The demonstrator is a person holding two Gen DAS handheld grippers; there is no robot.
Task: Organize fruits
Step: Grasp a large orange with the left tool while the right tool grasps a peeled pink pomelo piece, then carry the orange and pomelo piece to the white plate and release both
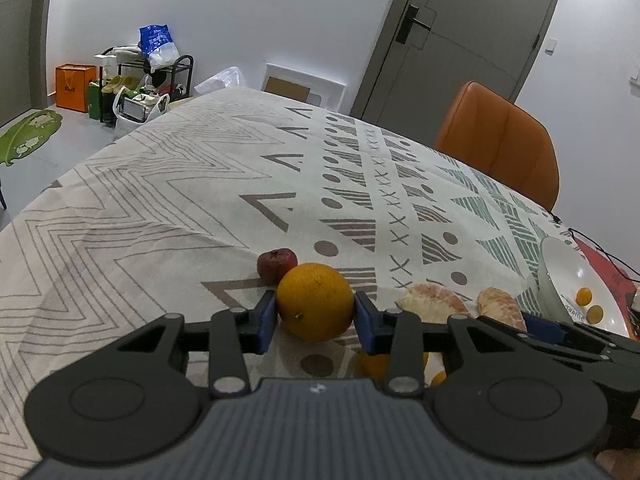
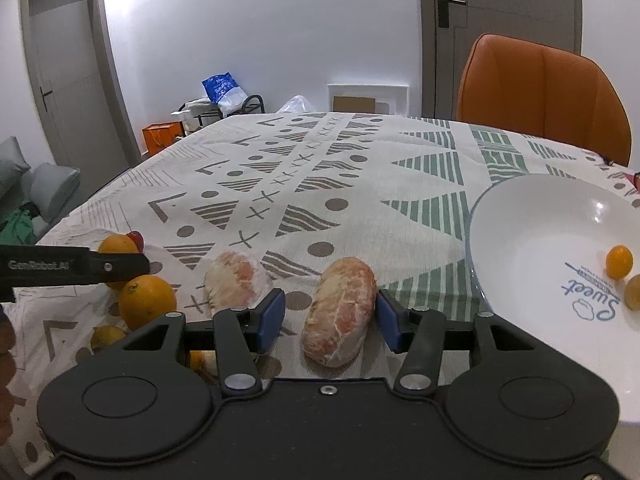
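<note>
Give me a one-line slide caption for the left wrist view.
Left gripper closed on an orange on the patterned tablecloth, dark red fruit just behind.

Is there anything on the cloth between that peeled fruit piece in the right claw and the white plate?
Nothing visible. The peeled piece sits between the right gripper fingers, and only bare tablecloth lies between it and the plate rim to its right. The other peeled piece lies on the opposite side.
</note>
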